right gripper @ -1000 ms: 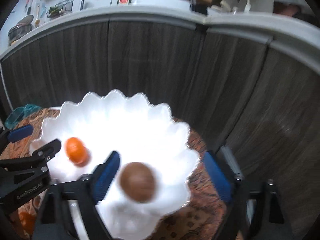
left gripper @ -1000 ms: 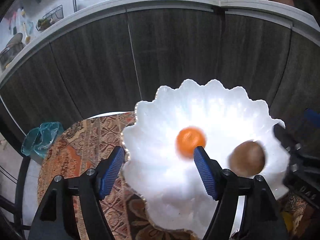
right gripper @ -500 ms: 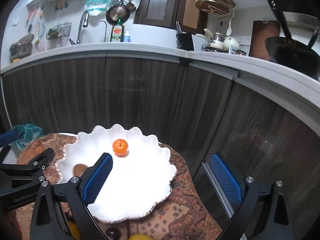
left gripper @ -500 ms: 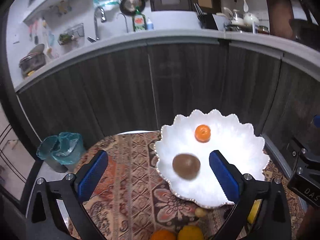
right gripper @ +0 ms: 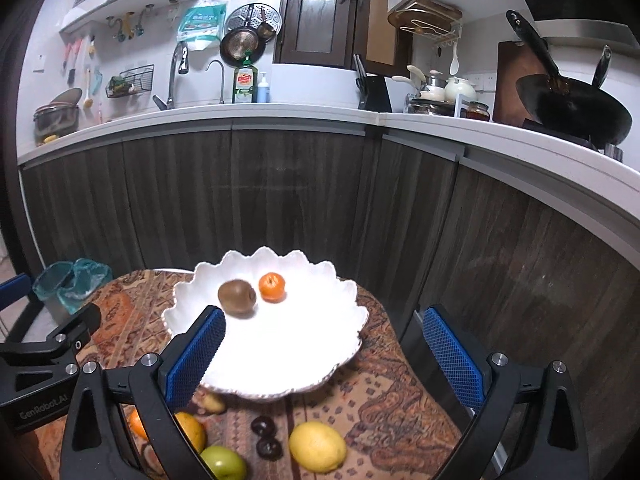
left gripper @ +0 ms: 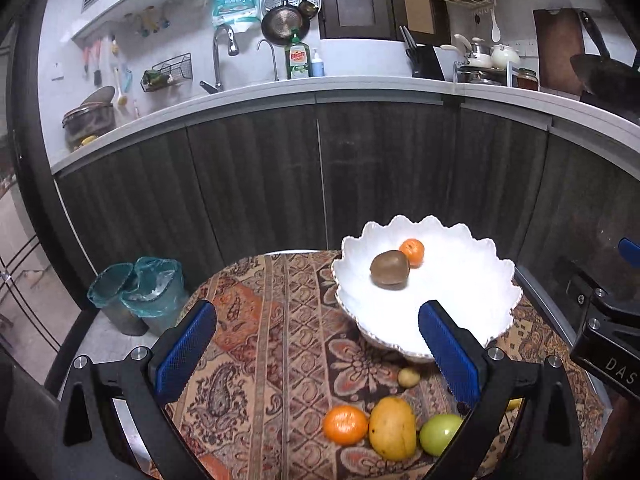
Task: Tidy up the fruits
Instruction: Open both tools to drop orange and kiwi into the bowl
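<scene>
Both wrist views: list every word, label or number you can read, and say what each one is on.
"GenRobot.AI": on the left gripper's black body, seen in the right wrist view.
"DAS", cut off by the frame edge: on the right gripper's black body, seen in the left wrist view.
Green dish soap bottle: red label, print too small to read.
Hanging bag on the wall: print too blurred to read.

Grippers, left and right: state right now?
Left gripper: open, holding nothing.
Right gripper: open, holding nothing.
</scene>
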Demonstrator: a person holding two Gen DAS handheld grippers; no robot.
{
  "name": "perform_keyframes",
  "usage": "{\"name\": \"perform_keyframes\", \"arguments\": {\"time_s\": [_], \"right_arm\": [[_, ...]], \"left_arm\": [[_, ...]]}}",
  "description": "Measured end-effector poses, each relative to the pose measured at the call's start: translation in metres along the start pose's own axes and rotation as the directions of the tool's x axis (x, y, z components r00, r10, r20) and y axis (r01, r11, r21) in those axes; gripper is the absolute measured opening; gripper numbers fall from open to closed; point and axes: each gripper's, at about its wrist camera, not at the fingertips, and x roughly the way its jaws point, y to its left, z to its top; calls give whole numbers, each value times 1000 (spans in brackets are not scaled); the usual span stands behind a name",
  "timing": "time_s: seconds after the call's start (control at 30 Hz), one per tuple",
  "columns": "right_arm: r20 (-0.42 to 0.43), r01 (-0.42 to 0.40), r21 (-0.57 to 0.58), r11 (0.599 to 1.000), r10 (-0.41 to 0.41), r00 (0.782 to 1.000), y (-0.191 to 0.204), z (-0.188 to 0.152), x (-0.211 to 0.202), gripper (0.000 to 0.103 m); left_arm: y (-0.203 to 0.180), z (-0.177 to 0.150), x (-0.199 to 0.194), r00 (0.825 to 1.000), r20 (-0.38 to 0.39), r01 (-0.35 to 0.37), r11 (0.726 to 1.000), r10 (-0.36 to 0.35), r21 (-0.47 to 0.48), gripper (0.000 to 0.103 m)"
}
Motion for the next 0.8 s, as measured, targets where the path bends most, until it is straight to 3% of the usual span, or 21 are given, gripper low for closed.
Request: {"name": "perform_keyframes", "arguments": {"time_s": [0.8], "right_arm": [[-50, -34, -19, 999, 33, 998, 5, -59, -14, 100]], "left_arm": [[0, -67, -6, 999, -47, 6, 1000, -6, -13, 103]]}}
